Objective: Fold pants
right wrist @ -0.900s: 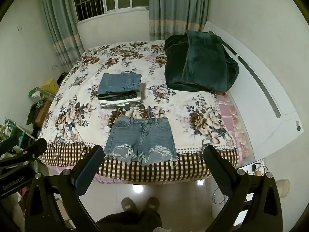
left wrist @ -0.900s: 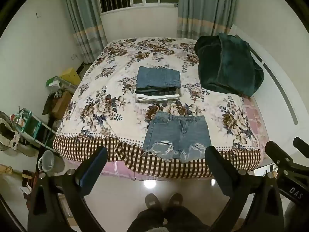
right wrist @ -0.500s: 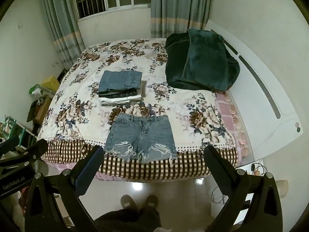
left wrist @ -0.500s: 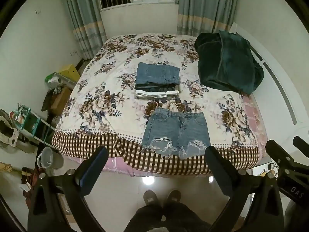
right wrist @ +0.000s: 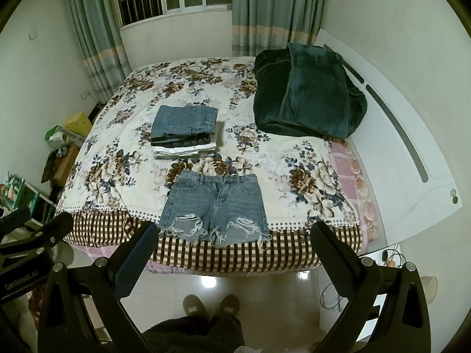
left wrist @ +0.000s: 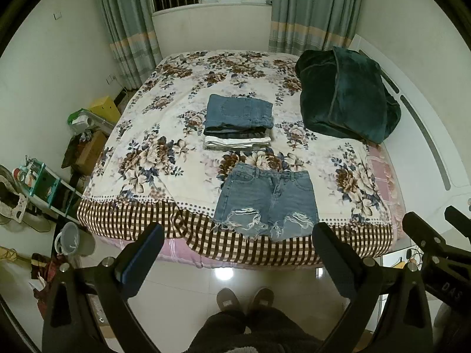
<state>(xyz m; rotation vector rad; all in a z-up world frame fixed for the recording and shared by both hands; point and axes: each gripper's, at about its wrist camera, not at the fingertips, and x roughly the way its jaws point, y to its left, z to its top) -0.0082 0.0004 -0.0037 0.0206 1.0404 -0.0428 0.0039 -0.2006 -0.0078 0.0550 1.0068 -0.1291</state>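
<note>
Light blue ripped denim shorts (left wrist: 266, 201) lie flat and unfolded near the foot edge of the floral bed (left wrist: 153, 153); they also show in the right wrist view (right wrist: 216, 207). Behind them sits a stack of folded pants (left wrist: 238, 120), jeans on top, white at the bottom, also in the right wrist view (right wrist: 185, 131). My left gripper (left wrist: 238, 257) is open and empty, held above the floor short of the bed. My right gripper (right wrist: 235, 254) is open and empty too, beside it.
A dark green blanket (left wrist: 347, 100) is heaped at the bed's right, by the white headboard (right wrist: 412, 158). Boxes, a rack and a bucket (left wrist: 73, 238) crowd the floor at the left. The person's slippered feet (left wrist: 244, 300) stand on the tiled floor.
Both grippers have drawn back and up from the bed, so the shorts and stack sit a little farther away. Both stay open; nothing on the bed moved.
</note>
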